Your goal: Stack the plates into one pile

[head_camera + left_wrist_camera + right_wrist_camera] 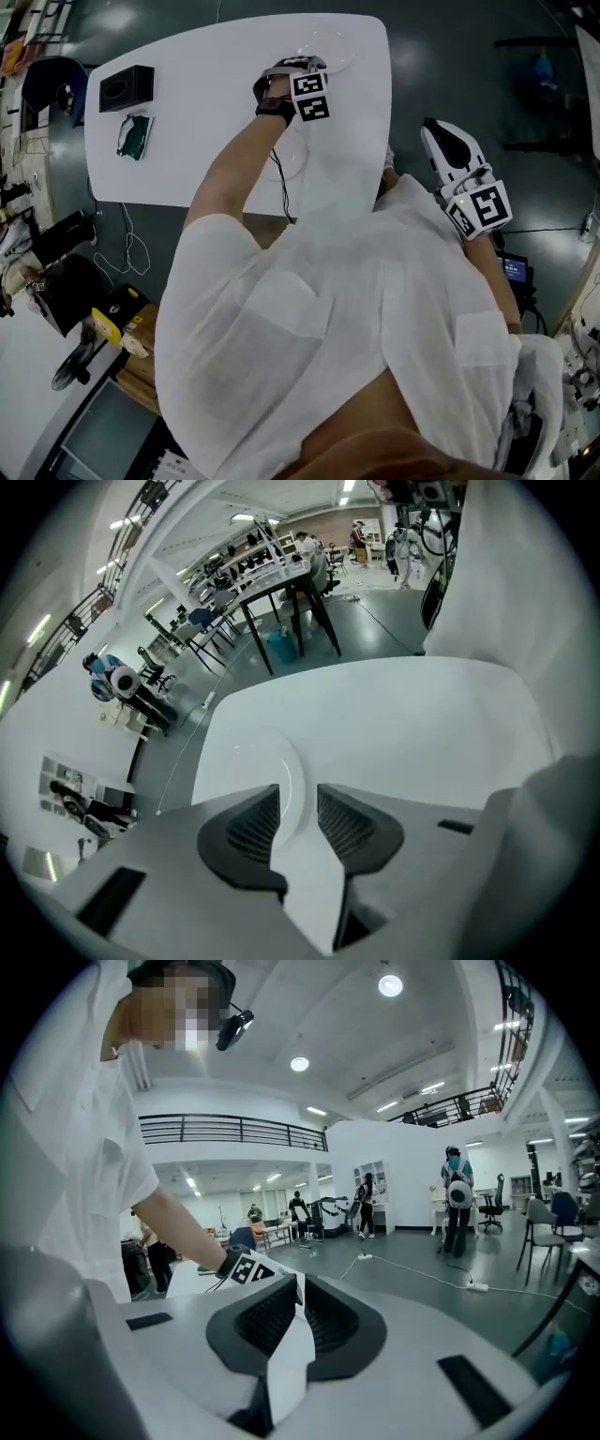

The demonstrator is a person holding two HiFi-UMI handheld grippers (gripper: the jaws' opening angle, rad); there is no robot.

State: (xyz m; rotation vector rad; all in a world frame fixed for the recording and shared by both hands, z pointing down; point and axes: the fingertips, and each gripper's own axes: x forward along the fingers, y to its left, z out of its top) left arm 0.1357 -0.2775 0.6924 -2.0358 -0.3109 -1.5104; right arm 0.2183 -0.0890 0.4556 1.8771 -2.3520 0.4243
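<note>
Below, white table (216,103) on grey floor (450,56); left gripper (292,808) jaws apart, right gripper (292,1290) jaws together.

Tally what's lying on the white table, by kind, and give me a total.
Clear plates: 2
Black box: 1
Green packet: 1
Total: 4

Black box (127,88), white table (206,103), pale plate (248,761), white left claw (295,794) with black ribbed pads (255,825).
</note>
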